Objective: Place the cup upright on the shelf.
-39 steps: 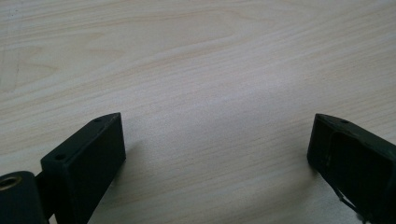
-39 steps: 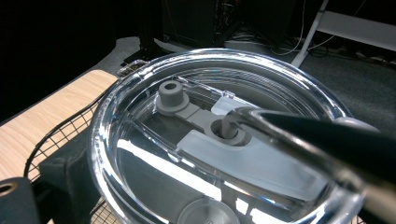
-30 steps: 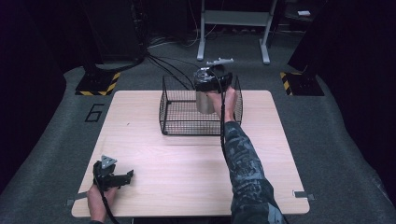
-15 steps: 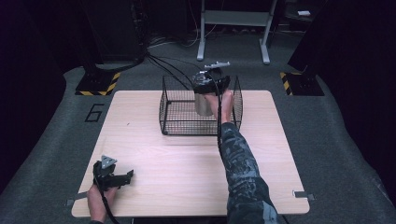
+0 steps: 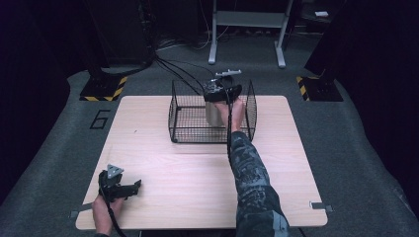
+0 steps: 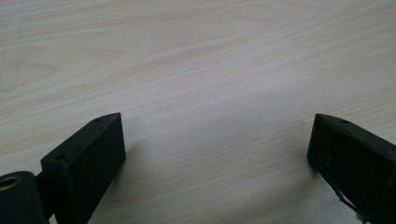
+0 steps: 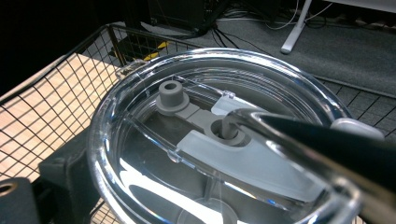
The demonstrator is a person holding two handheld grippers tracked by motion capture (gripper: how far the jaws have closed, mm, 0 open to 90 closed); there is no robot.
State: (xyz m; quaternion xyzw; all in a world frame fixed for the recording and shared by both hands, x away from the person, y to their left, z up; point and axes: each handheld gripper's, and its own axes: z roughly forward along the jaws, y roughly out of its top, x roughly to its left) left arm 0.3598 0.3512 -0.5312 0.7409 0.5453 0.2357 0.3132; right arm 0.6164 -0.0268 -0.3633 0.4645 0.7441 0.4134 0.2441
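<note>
Tumbler (image 5: 213, 112), a metal cup with a clear lid (image 7: 219, 140), is held upright inside the black wire basket (image 5: 188, 118), which stands at the far edge of the table (image 5: 197, 177), about midway along it. The cup is kept toward the right side of the basket by the right gripper (image 5: 221, 94), whose jaws are clamped on its rim: in the right gripper view one jaw is seen below the lid at the left and the other lies across the lid's right edge. A grey slider with a raised plug (image 7: 170, 93) is seen under the clear lid. The left gripper (image 5: 118, 186) is rested near the table's near left corner, well apart from the basket, its jaws spread wide over bare wood with nothing between them.
</note>
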